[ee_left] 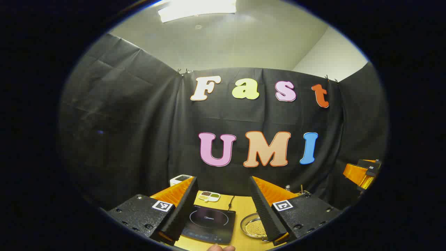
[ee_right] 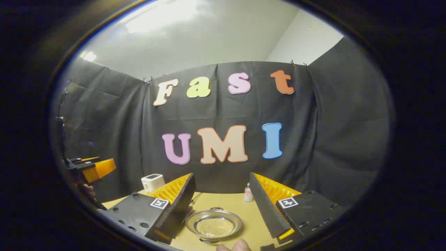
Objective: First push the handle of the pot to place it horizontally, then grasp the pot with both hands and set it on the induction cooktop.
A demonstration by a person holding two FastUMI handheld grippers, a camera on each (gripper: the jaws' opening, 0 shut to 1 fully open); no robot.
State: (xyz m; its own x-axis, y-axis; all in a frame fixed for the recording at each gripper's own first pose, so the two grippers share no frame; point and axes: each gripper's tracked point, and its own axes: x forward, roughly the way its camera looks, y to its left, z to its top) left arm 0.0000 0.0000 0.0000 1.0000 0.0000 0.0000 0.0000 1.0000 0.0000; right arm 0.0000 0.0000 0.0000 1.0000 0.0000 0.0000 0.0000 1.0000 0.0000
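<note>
- The pot (ee_right: 214, 226), a shallow metal pan holding small pale grains, sits on the yellow counter (ee_right: 230, 204) low between the right claw's fingers in the right gripper view; a small loop handle shows at its far rim and another at its near rim.
- In the left gripper view the pot (ee_left: 254, 226) lies just right of the induction cooktop (ee_left: 210, 223), near it; whether they touch cannot be told.
- The left claw (ee_left: 225, 209) hangs open above the cooktop, holding nothing.
- The right claw (ee_right: 223, 205) is likewise spread wide and empty, raised above the pot.
- Each claw also appears at the edge of the other's view, well apart from the pot.
- A small white device (ee_right: 152, 182), a little bottle (ee_right: 248, 194) and a divided dish of seasonings (ee_left: 209, 196) stand near the back wall.
- Judging from the handles lying front and back, the first step looks to be still ahead: neither claw touches the pot.
- The next move likely calls for lowering one claw to a handle and nudging it sideways so the pot turns without spilling its grains.
</note>
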